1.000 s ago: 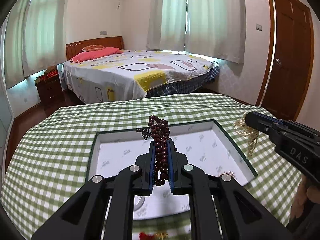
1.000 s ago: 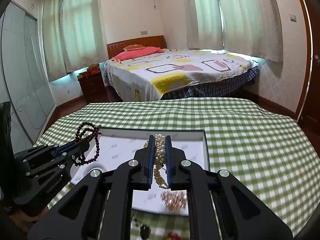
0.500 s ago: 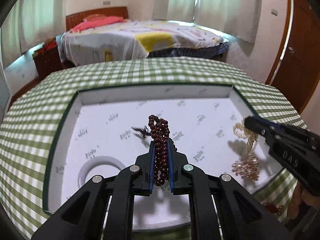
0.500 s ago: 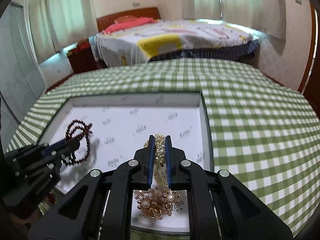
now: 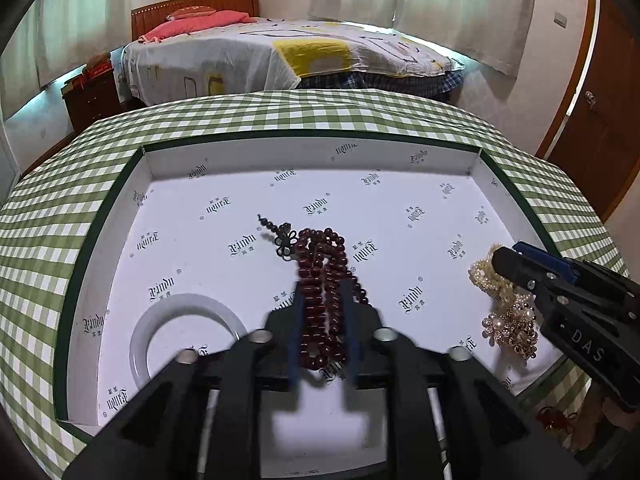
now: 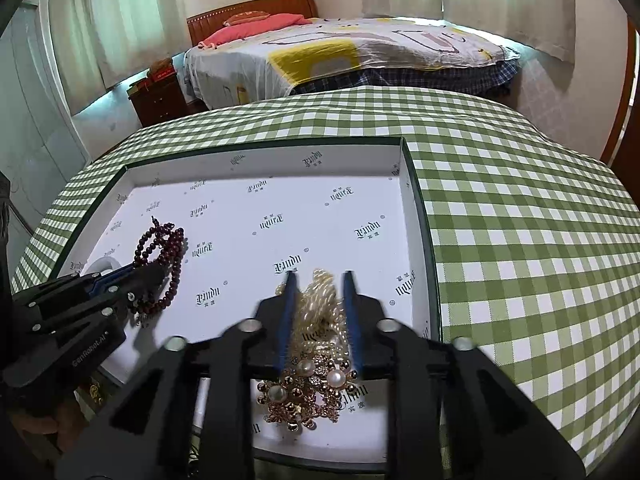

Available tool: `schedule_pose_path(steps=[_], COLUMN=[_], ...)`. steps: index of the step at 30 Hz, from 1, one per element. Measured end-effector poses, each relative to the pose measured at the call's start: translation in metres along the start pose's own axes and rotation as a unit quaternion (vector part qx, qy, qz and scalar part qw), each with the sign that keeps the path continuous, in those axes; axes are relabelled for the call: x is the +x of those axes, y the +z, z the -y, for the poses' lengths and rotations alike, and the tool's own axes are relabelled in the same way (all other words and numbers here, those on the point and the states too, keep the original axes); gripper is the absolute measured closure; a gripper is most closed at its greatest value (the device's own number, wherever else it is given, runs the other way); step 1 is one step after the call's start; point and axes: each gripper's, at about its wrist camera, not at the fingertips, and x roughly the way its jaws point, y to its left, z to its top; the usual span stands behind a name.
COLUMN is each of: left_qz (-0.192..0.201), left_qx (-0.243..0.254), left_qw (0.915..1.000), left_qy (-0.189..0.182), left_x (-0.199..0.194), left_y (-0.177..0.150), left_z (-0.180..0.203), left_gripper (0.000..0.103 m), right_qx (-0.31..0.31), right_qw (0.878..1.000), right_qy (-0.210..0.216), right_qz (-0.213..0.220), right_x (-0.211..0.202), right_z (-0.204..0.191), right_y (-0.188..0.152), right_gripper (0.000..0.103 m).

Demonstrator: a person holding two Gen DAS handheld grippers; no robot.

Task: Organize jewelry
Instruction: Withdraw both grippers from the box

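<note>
A dark red bead string (image 5: 323,280) lies on the floor of the white-lined, green-edged box (image 5: 304,152), between the parted fingers of my left gripper (image 5: 323,292), which is open. A pearl and gold necklace (image 6: 320,344) lies in the box near its right wall (image 6: 416,240), between the parted fingers of my right gripper (image 6: 318,280), also open. The bead string (image 6: 164,256) and left gripper (image 6: 136,280) show in the right wrist view; the necklace (image 5: 504,312) and right gripper (image 5: 504,258) show in the left wrist view.
A white bangle (image 5: 180,332) lies in the box's near left corner. The box sits on a green checked tablecloth (image 6: 520,220). Small red and gold items (image 5: 554,418) lie on the table just outside the box's near edge. A bed (image 5: 280,52) stands beyond the table.
Both grippers have lowered into the box and opened. The bead string and the pearl necklace have been let go and now rest on the box floor.
</note>
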Motion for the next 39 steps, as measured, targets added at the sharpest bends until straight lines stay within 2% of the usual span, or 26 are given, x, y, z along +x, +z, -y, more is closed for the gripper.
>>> schedule_pose_path(steps=[1,5,10,13,19,25,32,39], left_qz=[0.001,0.002,0.011,0.020,0.042,0.058,0.065,0.055], left_qx=[-0.002,-0.007,-0.009,-0.010,-0.001,-0.004,-0.004,-0.007], left_qw=[1.0000,1.0000,0.9999,0.9997,0.9990,0.9983,0.9975,0.9972], left_qy=[0.000,-0.003,-0.006,-0.008,-0.012,-0.006,0.026,0.050], left_x=[-0.001,-0.002,-0.008,-0.014,-0.038,-0.066,-0.088,-0.105], left_y=[-0.001,-0.001,0.001,0.003,0.003,-0.009,-0.032,-0.062], left_z=[-0.001,-0.001,0.001,0.002,0.002,-0.005,-0.021,-0.039], left_gripper=[0.062,0.055,0.039,0.035,0.034,0.034,0.034,0.034], right_qx=[0.001,0.007,0.011,0.011,0.010,0.014,0.011,0.000], right_qw=[1.000,1.000,1.000,1.000,0.999,0.999,0.999,0.999], right_qy=[0.000,0.003,0.005,0.005,0.011,0.020,0.023,0.029], right_qz=[0.000,0.000,0.016,0.027,0.044,0.043,0.033,0.012], right_x=[-0.001,-0.004,-0.016,-0.027,-0.053,-0.074,-0.088,-0.088], right_z=[0.000,0.002,0.003,0.001,-0.007,-0.015,-0.025,-0.038], right_y=[-0.001,-0.002,0.000,0.002,-0.001,-0.021,-0.048,-0.073], right_gripper=[0.069,0.069,0.069,0.068,0.068,0.068,0.068,0.068])
